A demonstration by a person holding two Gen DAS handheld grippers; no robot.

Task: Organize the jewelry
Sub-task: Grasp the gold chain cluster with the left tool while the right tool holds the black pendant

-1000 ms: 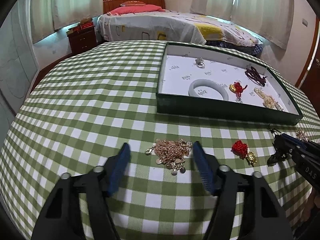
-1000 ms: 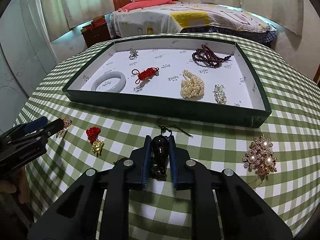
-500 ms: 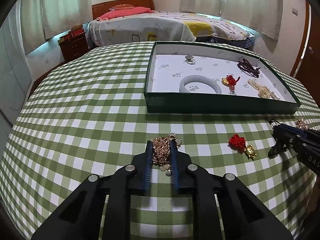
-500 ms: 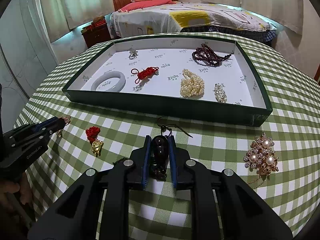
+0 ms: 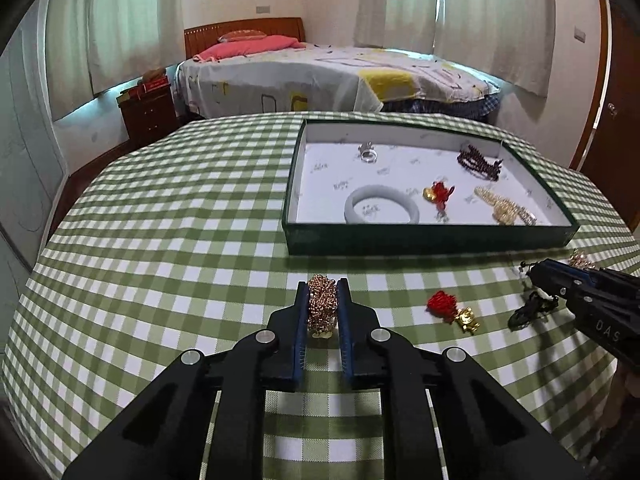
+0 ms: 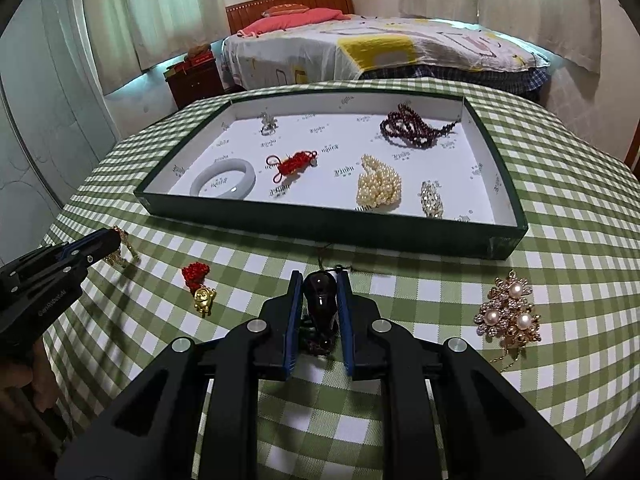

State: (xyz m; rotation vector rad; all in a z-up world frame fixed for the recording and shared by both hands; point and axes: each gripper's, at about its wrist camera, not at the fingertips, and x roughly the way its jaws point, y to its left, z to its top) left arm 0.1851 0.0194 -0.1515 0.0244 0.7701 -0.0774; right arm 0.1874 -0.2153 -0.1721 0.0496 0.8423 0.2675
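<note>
Jewelry lies partly in a green tray [image 6: 336, 226] on the checked table [image 5: 160, 240]: a white bangle [image 6: 223, 179], red knot charm [image 6: 294, 162], pearl strand [image 6: 378, 188], dark bead string [image 6: 412, 130] and a ring [image 5: 369, 153]. Near the tray's front wall lie a red-and-gold charm [image 6: 198, 286] and a pearl brooch [image 6: 508, 316]. Printed marks on the tray lining are too small to read. The left gripper [image 5: 323, 304] is clamped on a gold chain [image 5: 322, 308]; the right gripper [image 6: 319, 300] is clamped on a dark pendant [image 6: 319, 304].
</note>
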